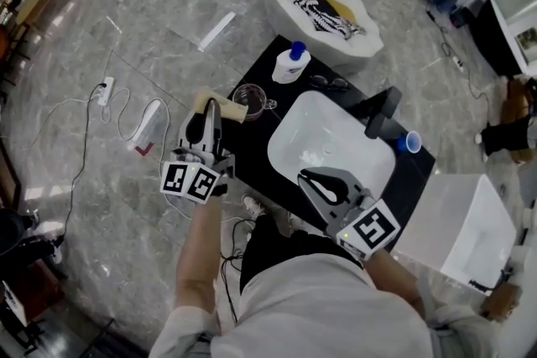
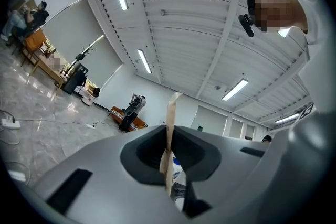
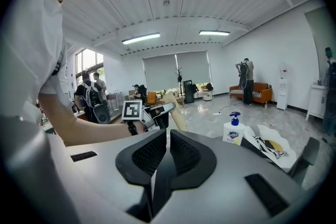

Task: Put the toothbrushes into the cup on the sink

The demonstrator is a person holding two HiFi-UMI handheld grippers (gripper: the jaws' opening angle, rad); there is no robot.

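Black sink counter (image 1: 252, 130), left corner: left gripper (image 1: 210, 109) pinches a pale toothbrush (image 1: 226, 107) just beside the glass cup (image 1: 250, 99); right gripper (image 1: 323, 180) pressed together, empty. Advise centring the toothbrush upright over the rim before release.

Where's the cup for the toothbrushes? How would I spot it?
Look for the black counter with the white sink. Left of the sink stands the cup. It is see-through, unlike the white soap bottle with the blue cap behind it.
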